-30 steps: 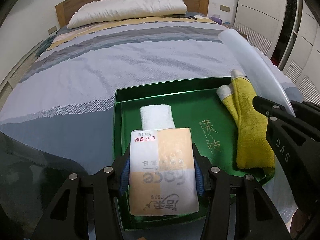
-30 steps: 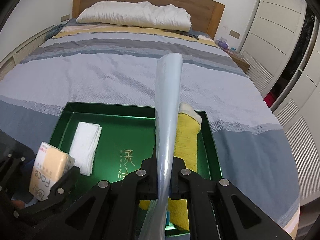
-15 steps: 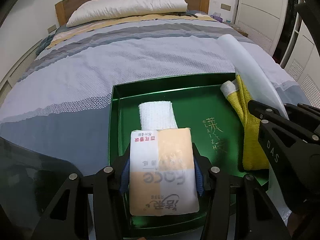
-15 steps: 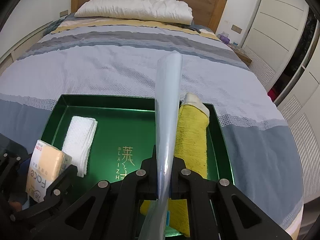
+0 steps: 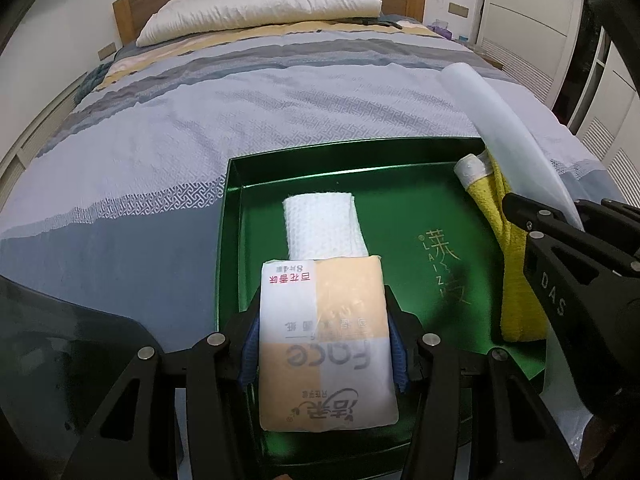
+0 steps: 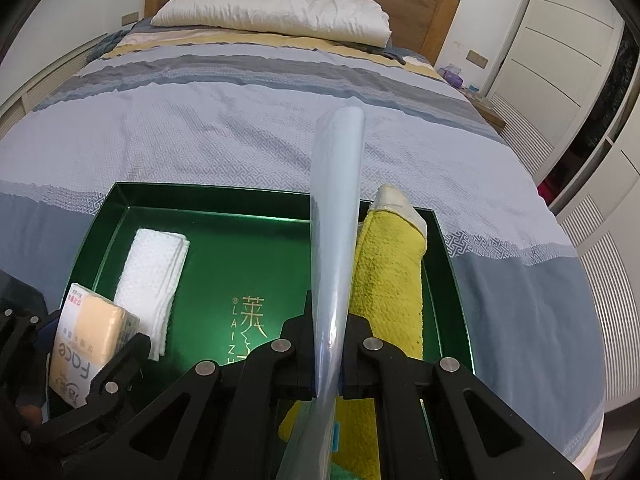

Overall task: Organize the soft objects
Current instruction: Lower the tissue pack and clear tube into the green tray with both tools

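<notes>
Soft paper in a peach and white wrapper, the tissue pack (image 5: 326, 344) sits between the blue pads of the left gripper (image 5: 324, 340), which squeeze it from both sides over the near left part of the green tray (image 5: 404, 156). This hand has hardly moved in the last second; the pack hangs in the same spot, just in front of the folded white towel (image 5: 320, 226) that lies flat in the tray. The right gripper (image 6: 328, 354) has its jaws pinched tight on a thin, see-through plastic bag (image 6: 336, 216) that sticks up stiffly like a flat tube. This hand has come down a little, so the tray now looks bigger and closer in its view, and the bag leans over the right side of the tray, next to the yellow cloth (image 6: 390, 280) with a white edge that lies along the right wall. So 2 soft things are already in the tray and 2 more are held above it. My guess is that both will be set down soon, the pack near the towel and the bag in the bare middle by the gold letters. The bag is floppy and light, so it may slide or spring open when let go. The tray rests on a striped bedspread (image 6: 224, 136), with a white pillow (image 6: 276, 10) far at the head of the bed.
</notes>
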`<action>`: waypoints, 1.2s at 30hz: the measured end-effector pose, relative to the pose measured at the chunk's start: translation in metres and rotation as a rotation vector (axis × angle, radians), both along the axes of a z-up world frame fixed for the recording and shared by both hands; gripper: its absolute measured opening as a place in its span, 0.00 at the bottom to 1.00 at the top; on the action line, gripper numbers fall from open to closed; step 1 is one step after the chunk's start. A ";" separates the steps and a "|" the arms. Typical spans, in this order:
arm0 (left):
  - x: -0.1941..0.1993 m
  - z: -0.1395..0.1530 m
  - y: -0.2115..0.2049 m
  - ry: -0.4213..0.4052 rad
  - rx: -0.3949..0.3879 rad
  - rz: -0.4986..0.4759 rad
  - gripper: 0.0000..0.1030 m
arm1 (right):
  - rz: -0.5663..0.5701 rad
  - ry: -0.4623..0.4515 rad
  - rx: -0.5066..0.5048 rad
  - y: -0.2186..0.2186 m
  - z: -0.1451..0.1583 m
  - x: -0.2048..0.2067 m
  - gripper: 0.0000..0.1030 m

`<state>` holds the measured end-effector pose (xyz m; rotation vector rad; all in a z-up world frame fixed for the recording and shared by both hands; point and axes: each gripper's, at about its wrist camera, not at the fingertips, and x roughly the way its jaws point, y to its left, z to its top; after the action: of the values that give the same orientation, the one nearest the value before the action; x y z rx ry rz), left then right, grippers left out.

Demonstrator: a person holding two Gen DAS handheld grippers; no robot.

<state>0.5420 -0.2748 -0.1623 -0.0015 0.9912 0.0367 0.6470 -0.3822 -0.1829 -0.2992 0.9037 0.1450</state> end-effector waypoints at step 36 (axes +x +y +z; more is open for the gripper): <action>0.004 -0.002 0.003 -0.004 -0.026 0.035 0.45 | 0.004 0.007 -0.048 -0.013 -0.004 0.016 0.07</action>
<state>0.5461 -0.2721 -0.1643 -0.0429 0.9876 0.0556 0.6627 -0.3954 -0.1870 -0.3452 0.9143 0.1286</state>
